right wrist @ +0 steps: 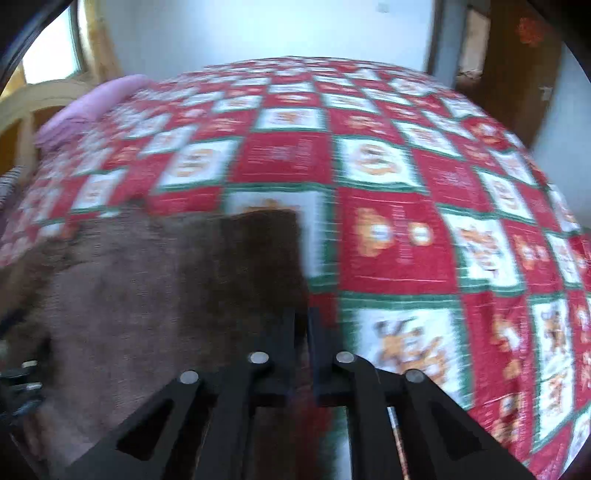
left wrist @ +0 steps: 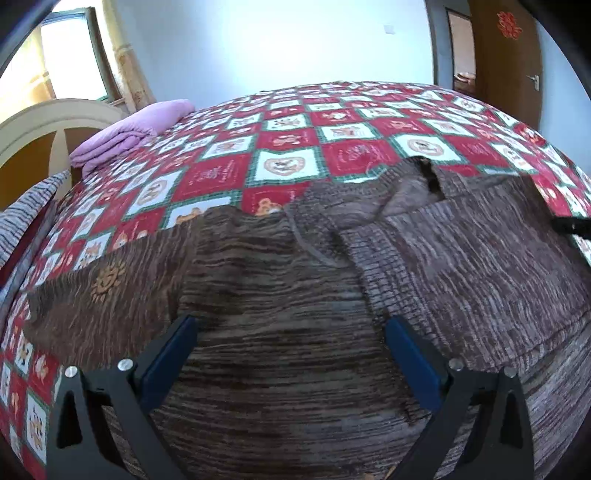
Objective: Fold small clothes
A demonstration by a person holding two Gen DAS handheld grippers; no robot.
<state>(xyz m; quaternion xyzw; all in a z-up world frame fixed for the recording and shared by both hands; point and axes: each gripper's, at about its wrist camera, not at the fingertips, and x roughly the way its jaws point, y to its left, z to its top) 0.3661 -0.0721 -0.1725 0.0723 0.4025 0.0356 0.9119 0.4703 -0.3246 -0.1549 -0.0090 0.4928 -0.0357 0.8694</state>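
- Sweater (left wrist: 280,295), brown and ribbed with darker streaks, lies spread on the quilt (left wrist: 288,140) and fills the near half of the left wrist view.
- Its collar opening (left wrist: 430,177) sits at the far edge, right of centre, with a dark gap showing inside.
- One sleeve (left wrist: 99,295) reaches out to the left over the quilt; an orange sun-like motif (left wrist: 107,280) is stitched on it.
- A paler, coarser-ribbed layer (left wrist: 461,266) lies over the right part of the garment, its edge running down toward the near side.
- Left gripper (left wrist: 290,326) hangs just above the sweater body with its blue-padded fingers (left wrist: 170,354) spread wide, nothing between them.
- Right gripper (right wrist: 303,317) has its two black fingers (right wrist: 316,332) drawn almost together at the right edge of the sweater (right wrist: 155,295); the view is blurred, so I cannot tell whether fabric is pinched between them.
- In that view a darker brown flap (right wrist: 262,258) of the garment ends in a straight edge just ahead of the fingertips, with bare quilt (right wrist: 406,240) to its right.
- The quilt is a red, white and green check with bear pictures and covers the whole bed.
- A folded pink blanket (left wrist: 129,133) rests on the far left corner of the bed, well apart from the sweater.
- Behind it are a cream headboard (left wrist: 48,122) and a window (left wrist: 70,55).
- A brown door (left wrist: 506,62) stands open at the far right, with a red ornament (left wrist: 508,24) on it.
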